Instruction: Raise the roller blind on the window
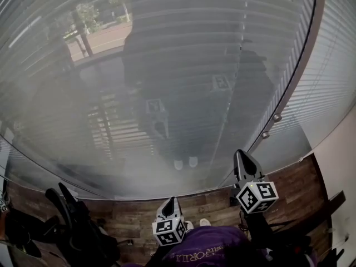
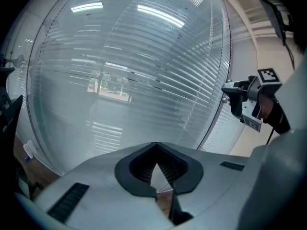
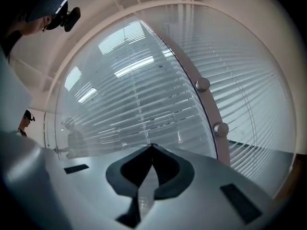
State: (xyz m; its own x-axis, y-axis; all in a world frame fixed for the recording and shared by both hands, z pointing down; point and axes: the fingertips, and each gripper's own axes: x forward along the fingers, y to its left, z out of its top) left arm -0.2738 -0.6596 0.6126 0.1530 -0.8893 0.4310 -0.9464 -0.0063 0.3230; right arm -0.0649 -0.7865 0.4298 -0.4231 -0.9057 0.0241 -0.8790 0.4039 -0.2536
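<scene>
A slatted blind hangs lowered over the whole window, seen through reflections in the glass. Its thin cord drops down the right side. My right gripper is raised to the window with its jaws closed. In the right gripper view the cord runs straight down to the closed tips of the right gripper, which appear to pinch it. My left gripper is held lower and further left, away from the cord, with its jaws together and nothing between them. The left gripper view shows those closed jaws of the left gripper and the right gripper at the frame.
A pale window post with two round knobs runs up just right of the cord, and a second blind lies beyond it. A wooden floor lies below. Dark equipment stands at the lower left, and a plain wall is at the right.
</scene>
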